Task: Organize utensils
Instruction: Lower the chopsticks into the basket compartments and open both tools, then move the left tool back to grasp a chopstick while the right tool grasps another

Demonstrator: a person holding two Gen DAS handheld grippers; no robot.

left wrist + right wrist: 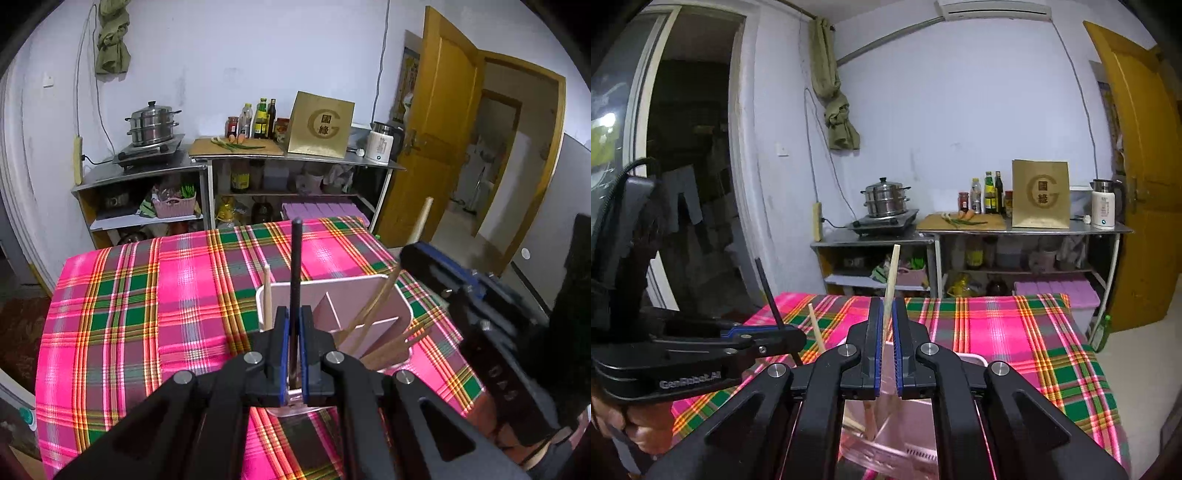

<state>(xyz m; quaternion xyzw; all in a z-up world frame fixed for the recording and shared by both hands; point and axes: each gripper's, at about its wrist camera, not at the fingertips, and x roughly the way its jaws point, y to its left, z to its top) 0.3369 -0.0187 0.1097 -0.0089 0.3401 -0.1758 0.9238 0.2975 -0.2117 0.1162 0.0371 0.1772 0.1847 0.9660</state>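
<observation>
A pink divided utensil holder [400, 306] stands on the plaid tablecloth [147, 295], with several wooden chopsticks [373, 314] leaning in it. My left gripper [294, 317] is shut on a black-handled utensil [295, 266], held upright over the holder's near compartment. My right gripper [887, 314] is shut on a light wooden stick [891, 280], upright above the holder [908, 413]. The left gripper [764, 341] with its black utensil [770, 295] shows at the left of the right wrist view. Another pale chopstick [816, 328] stands beside it.
The right gripper body [480, 306] is close on the right of the holder. Behind the table stands a steel shelf unit [236, 162] with a steamer pot [152, 123], bottles [258, 120], a gold box [319, 125] and a kettle [380, 142]. A yellow door [436, 122] is open at right.
</observation>
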